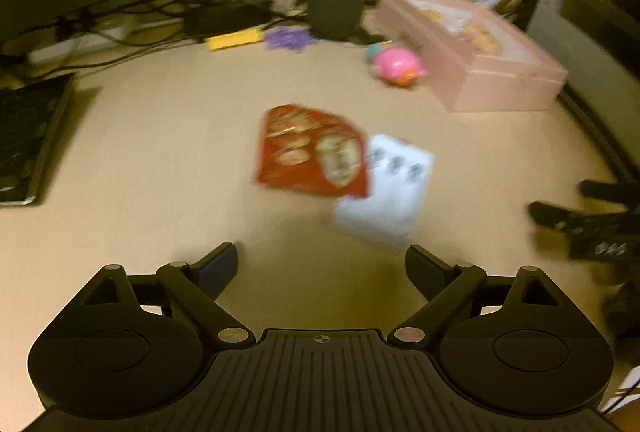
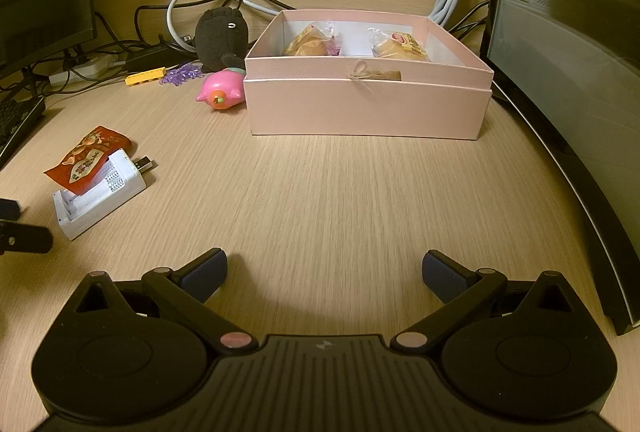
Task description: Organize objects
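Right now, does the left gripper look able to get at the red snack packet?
Probably yes: the left gripper is open and empty, with bare table between it and the red snack packet, which lies partly over the white charger.

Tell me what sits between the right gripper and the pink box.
Nothing: in the right wrist view, only bare wooden desk runs from the open right gripper to the pink box. The red snack packet and white charger lie off to the left.

Bare desk (image 2: 340, 192) before the pink box (image 2: 368, 108) (red packet (image 2: 90, 156) far left).
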{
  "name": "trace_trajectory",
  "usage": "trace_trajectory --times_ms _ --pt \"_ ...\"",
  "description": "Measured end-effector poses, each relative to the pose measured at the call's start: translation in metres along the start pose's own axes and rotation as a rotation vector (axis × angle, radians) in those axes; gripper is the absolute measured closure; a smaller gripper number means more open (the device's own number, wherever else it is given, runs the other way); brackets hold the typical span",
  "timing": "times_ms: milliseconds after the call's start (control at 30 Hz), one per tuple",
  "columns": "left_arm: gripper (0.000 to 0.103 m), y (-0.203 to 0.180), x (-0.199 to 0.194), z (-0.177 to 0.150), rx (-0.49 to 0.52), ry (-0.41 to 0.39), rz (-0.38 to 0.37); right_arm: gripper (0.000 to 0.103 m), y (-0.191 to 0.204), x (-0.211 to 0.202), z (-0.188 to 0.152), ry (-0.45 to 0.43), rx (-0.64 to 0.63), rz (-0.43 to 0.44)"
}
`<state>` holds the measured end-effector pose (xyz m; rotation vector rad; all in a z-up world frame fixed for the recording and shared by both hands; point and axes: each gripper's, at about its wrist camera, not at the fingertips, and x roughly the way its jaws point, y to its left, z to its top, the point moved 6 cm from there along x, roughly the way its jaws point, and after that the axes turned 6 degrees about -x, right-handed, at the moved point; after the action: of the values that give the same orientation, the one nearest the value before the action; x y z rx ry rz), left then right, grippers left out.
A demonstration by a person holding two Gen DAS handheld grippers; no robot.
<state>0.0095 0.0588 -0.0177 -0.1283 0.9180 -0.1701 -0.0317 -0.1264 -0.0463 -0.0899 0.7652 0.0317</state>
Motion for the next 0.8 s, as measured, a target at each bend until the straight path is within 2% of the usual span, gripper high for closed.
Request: trace_trajectory --times_ms 133,267,400,467,533,633,733,800 --pt "0.010 -0.026 0.016 0.011 0.040 -0.014 -0.059 0.000 0.000 0.000 0.000 0.000 -0.001 0.003" --pt "0.011 -0.042 0.031 0.025 0.051 -0.027 -0.071 0.000 0.000 0.000 0.000 0.001 -0.002 0.005" --pt "0.011 -0.055 0.042 0.032 0.107 -0.019 -0.063 0.000 0.000 -0.001 0.000 0.001 -0.001 0.004" --pt "0.010 -0.060 0.043 0.032 0.129 -0.013 -0.070 0.000 0.001 -0.001 0.000 0.001 -0.001 0.003" --pt "0.010 -0.065 0.041 0.028 0.146 -0.007 -0.110 0.000 0.001 0.000 0.001 0.003 -0.003 0.006" --pt "0.012 -0.068 0.037 0.020 0.175 -0.029 -0.121 0.000 0.001 -0.001 0.001 0.008 -0.008 0.014" --pt "0.026 -0.064 0.036 0.022 0.148 -0.070 -0.101 0.000 0.001 -0.001 0.001 0.010 -0.009 0.019" --pt "0.048 -0.062 0.036 0.025 0.127 -0.089 -0.077 0.000 0.001 -0.001 0.001 0.008 -0.009 0.020"
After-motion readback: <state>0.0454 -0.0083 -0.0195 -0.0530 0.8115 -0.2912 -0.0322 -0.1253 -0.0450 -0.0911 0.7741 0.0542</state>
